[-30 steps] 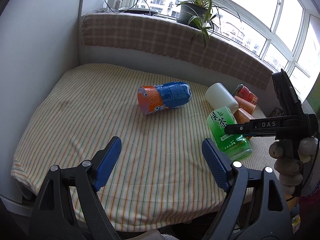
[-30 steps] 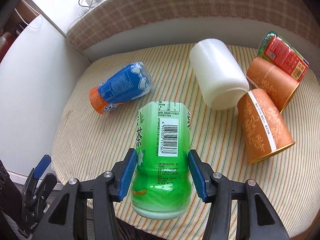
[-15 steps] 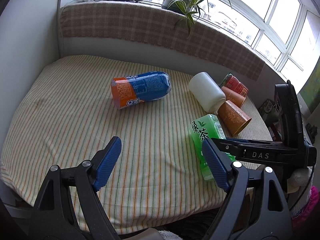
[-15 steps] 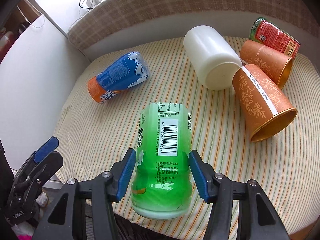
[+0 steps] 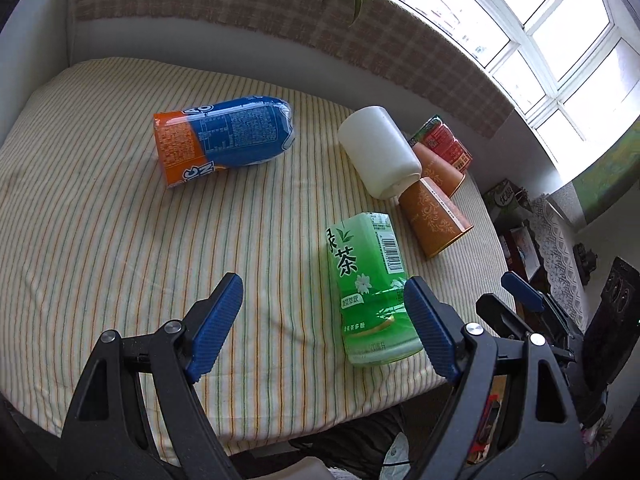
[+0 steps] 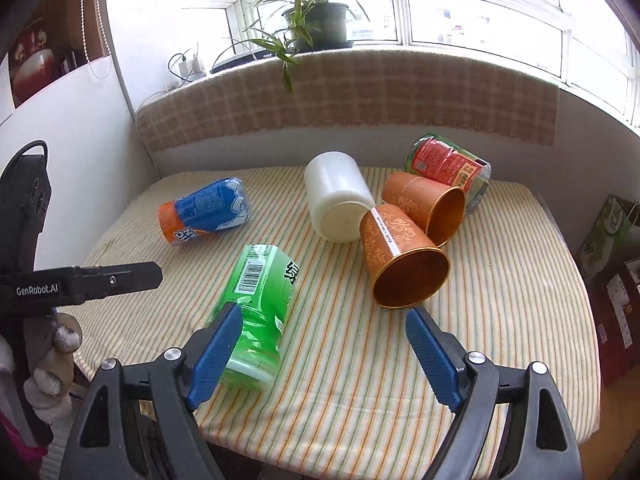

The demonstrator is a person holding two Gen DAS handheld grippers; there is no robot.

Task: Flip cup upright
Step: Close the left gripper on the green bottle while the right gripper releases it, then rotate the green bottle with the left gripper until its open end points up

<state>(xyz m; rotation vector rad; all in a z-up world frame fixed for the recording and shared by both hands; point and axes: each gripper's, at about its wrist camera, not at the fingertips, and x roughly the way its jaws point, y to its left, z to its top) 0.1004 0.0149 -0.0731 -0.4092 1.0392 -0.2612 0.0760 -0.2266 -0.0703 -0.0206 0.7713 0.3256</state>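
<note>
Several cups lie on their sides on the striped tablecloth [image 6: 352, 344]. A green tea cup [image 6: 260, 300] lies near the front edge, also in the left wrist view [image 5: 368, 284]. A blue-and-orange cup [image 6: 204, 216] [image 5: 224, 140] lies at the left, a white cup [image 6: 340, 196] [image 5: 380, 152] in the middle. Two orange cups [image 6: 404, 260] [image 5: 434, 216] and a red-and-green cup [image 6: 448, 168] lie at the right. My right gripper [image 6: 320, 348] is open and empty, its left finger just over the green cup's end. My left gripper [image 5: 324, 328] is open and empty at the front edge.
A checked cloth covers the ledge [image 6: 360, 96] behind the table, with a potted plant [image 6: 316, 20] on the sill. A white wall [image 6: 60, 152] bounds the left side. Shelves and boxes [image 6: 616, 260] stand off the table's right edge.
My right gripper has opened and let go of the green cup, which now lies on the cloth. The right gripper has drawn back and right. The left gripper has moved closer and lower.
</note>
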